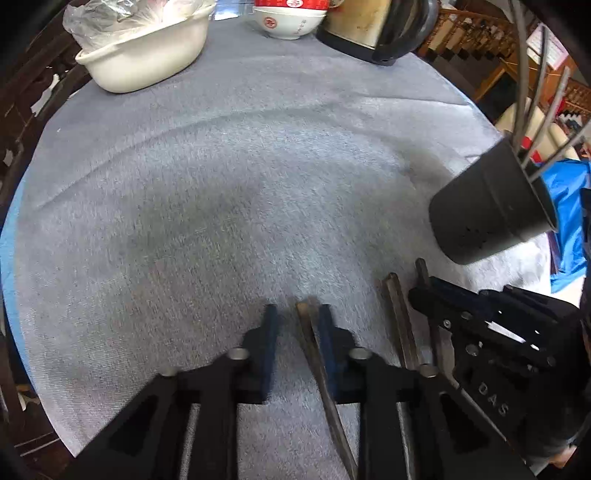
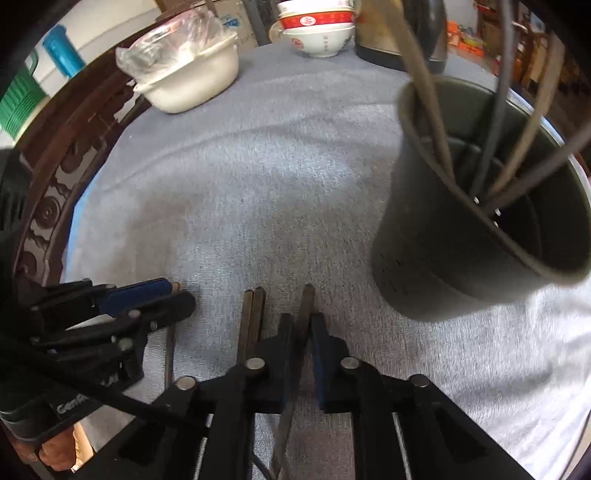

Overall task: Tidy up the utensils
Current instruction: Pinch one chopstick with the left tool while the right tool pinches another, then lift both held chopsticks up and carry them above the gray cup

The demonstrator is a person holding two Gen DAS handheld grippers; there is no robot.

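The left hand-held gripper (image 1: 297, 314) hovered low over the bench (image 1: 221, 184) with its fingers apart, one chopstick (image 1: 314, 343) lying between them against the right finger. The right hand-held gripper (image 2: 299, 321) had its fingers nearly together around another chopstick (image 2: 304, 317), though whether they clamped it cannot be told. Two more chopsticks (image 2: 251, 317) lay just left of the right gripper. Ahead and to its right stood a dark cup (image 2: 461, 229) holding several chopsticks. Far ahead sat a white basin (image 1: 147, 55), stacked bowls (image 1: 290, 18) and a kettle (image 1: 376, 29).
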